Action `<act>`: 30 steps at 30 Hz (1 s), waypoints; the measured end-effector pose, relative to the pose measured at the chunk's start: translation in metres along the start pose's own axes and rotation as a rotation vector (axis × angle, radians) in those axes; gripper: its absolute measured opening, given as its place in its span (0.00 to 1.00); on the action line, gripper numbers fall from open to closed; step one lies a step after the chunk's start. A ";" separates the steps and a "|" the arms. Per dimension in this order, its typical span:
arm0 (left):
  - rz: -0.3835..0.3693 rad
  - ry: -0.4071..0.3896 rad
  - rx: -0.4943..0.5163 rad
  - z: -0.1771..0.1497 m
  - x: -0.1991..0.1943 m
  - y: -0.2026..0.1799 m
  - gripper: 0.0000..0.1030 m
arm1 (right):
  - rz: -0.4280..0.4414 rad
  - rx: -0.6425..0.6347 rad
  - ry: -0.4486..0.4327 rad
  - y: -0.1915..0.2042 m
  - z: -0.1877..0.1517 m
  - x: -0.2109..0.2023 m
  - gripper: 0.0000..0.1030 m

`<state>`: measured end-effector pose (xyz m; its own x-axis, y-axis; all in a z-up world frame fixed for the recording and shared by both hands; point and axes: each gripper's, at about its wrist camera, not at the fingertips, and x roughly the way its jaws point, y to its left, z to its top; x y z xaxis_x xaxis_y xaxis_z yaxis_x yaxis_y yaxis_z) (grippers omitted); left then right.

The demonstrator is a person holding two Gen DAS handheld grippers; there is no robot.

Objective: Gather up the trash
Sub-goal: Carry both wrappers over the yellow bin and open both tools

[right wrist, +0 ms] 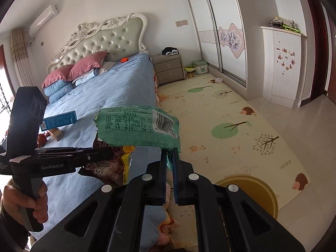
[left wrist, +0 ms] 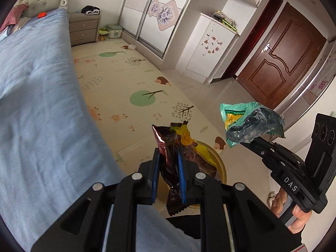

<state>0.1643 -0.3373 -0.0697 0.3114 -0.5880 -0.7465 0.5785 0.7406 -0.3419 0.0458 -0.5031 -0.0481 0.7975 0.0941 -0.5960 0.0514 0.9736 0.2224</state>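
My left gripper (left wrist: 168,153) is shut on a dark brown and yellow snack wrapper (left wrist: 178,145), held in the air above a yellow bin (left wrist: 220,163) on the floor. My right gripper (right wrist: 169,153) is shut on a green snack wrapper (right wrist: 138,128), also in the air beside the bed. The green wrapper shows in the left wrist view (left wrist: 250,124) at the right, with the right gripper (left wrist: 247,140) behind it. The brown wrapper (right wrist: 109,168) and the left gripper (right wrist: 109,152) show at the left in the right wrist view. The yellow bin (right wrist: 252,191) sits below and right.
A bed with a blue cover (left wrist: 37,105) runs along the left. A blue box (right wrist: 58,121) and small items lie on it. A patterned play mat (right wrist: 226,121) covers the floor. A nightstand (right wrist: 169,68), a wardrobe (left wrist: 151,10) and a brown door (left wrist: 279,58) stand beyond.
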 end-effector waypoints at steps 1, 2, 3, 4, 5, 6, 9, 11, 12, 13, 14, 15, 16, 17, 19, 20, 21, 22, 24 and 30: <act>-0.008 0.019 0.014 0.001 0.012 -0.010 0.16 | -0.015 0.011 0.005 -0.011 -0.004 -0.002 0.05; -0.013 0.036 0.026 0.002 0.025 -0.019 0.16 | -0.033 0.021 0.011 -0.022 -0.007 -0.003 0.05; -0.026 0.054 0.033 0.003 0.037 -0.027 0.16 | -0.052 0.032 0.017 -0.033 -0.011 -0.004 0.05; -0.039 0.074 0.039 0.004 0.049 -0.035 0.16 | -0.067 0.045 0.025 -0.044 -0.016 -0.005 0.05; -0.047 0.095 0.046 0.004 0.062 -0.043 0.16 | -0.081 0.057 0.033 -0.055 -0.020 -0.006 0.05; -0.054 0.116 0.053 0.004 0.074 -0.050 0.16 | -0.095 0.067 0.043 -0.065 -0.024 -0.007 0.05; -0.059 0.187 0.082 0.002 0.108 -0.070 0.16 | -0.140 0.096 0.070 -0.093 -0.038 -0.006 0.05; -0.049 0.239 0.116 0.000 0.131 -0.082 0.16 | -0.165 0.118 0.093 -0.111 -0.049 -0.004 0.05; -0.049 0.265 0.126 0.000 0.142 -0.086 0.16 | -0.174 0.130 0.106 -0.120 -0.055 -0.002 0.05; -0.047 0.293 0.132 0.002 0.153 -0.088 0.16 | -0.180 0.140 0.120 -0.127 -0.060 0.001 0.05; -0.040 0.313 0.136 0.001 0.164 -0.091 0.16 | -0.188 0.151 0.131 -0.134 -0.066 0.004 0.05; -0.039 0.336 0.145 -0.001 0.173 -0.094 0.16 | -0.193 0.162 0.144 -0.140 -0.072 0.007 0.05; -0.042 0.355 0.149 -0.002 0.183 -0.097 0.16 | -0.197 0.173 0.157 -0.146 -0.078 0.010 0.05; -0.043 0.371 0.150 -0.004 0.191 -0.100 0.16 | -0.201 0.185 0.169 -0.152 -0.083 0.013 0.05; -0.054 0.408 0.151 -0.008 0.207 -0.104 0.16 | -0.209 0.209 0.195 -0.163 -0.093 0.021 0.05; -0.055 0.420 0.151 -0.012 0.213 -0.106 0.16 | -0.212 0.221 0.207 -0.169 -0.099 0.024 0.05; -0.051 0.432 0.157 -0.015 0.219 -0.108 0.16 | -0.217 0.235 0.217 -0.174 -0.104 0.027 0.05; -0.044 0.443 0.166 -0.018 0.225 -0.111 0.16 | -0.220 0.247 0.229 -0.179 -0.108 0.030 0.05; -0.037 0.468 0.176 -0.023 0.234 -0.113 0.16 | -0.222 0.266 0.244 -0.187 -0.113 0.035 0.05; -0.005 0.539 0.160 -0.030 0.254 -0.105 0.89 | -0.266 0.321 0.252 -0.205 -0.116 0.041 0.41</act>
<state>0.1601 -0.5546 -0.2400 -0.0969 -0.3107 -0.9456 0.6995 0.6546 -0.2868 -0.0024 -0.6751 -0.2078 0.5631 -0.0630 -0.8240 0.4478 0.8613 0.2402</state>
